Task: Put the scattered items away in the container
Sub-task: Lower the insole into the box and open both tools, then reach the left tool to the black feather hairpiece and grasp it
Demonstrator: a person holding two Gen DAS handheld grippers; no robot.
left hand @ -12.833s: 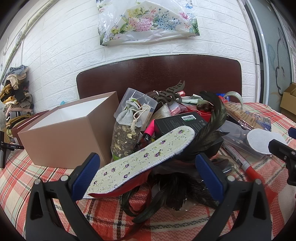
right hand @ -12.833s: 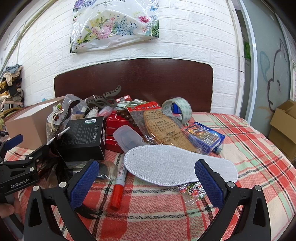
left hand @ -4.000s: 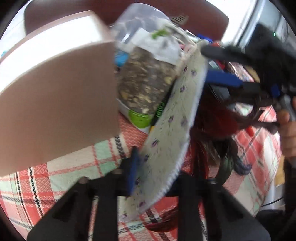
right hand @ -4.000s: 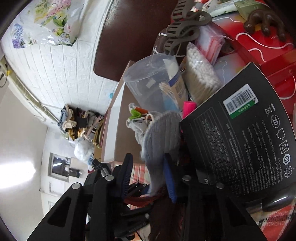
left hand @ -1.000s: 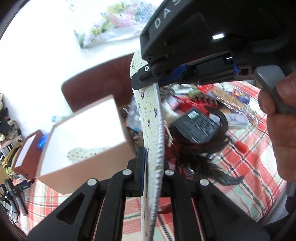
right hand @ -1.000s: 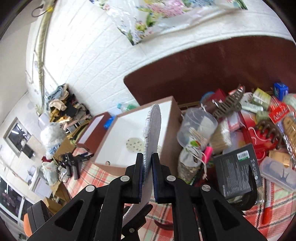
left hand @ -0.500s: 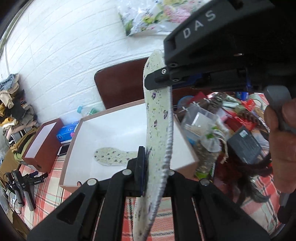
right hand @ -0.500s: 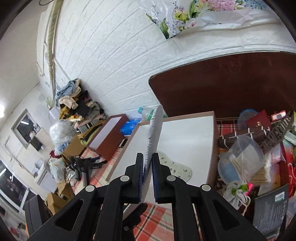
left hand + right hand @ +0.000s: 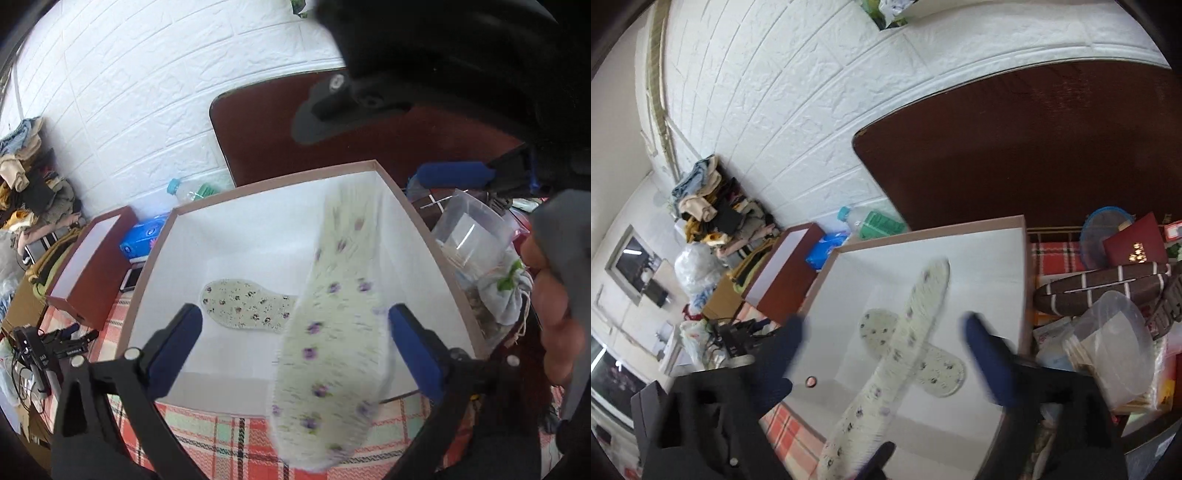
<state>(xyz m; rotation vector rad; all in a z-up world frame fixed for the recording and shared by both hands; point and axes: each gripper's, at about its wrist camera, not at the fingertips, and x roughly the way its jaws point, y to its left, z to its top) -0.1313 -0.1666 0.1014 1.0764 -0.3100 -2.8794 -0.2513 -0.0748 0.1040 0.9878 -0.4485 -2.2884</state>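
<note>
A pale floral insole (image 9: 332, 317) hangs loose and blurred over the open brown box (image 9: 280, 177), its toe inside the box; it also shows in the right wrist view (image 9: 905, 354). A matching insole (image 9: 247, 306) lies flat on the box's white floor, also in the right wrist view (image 9: 938, 369). My left gripper (image 9: 295, 350) is open, its pads apart on either side of the loose insole. My right gripper (image 9: 882, 354) is open above the box (image 9: 1023, 229), blurred, with nothing between its pads.
A clear plastic cup (image 9: 469, 232) and a cloth pouch (image 9: 506, 299) stand right of the box. A smaller dark red box (image 9: 88, 266) and a blue tissue pack (image 9: 144, 236) sit to its left. A brown headboard (image 9: 1052, 147) and white brick wall are behind.
Both grippers have opened and let go of the floral insole, which now drops into the box. Half a second ago both were shut on it, holding it upright above the box.
</note>
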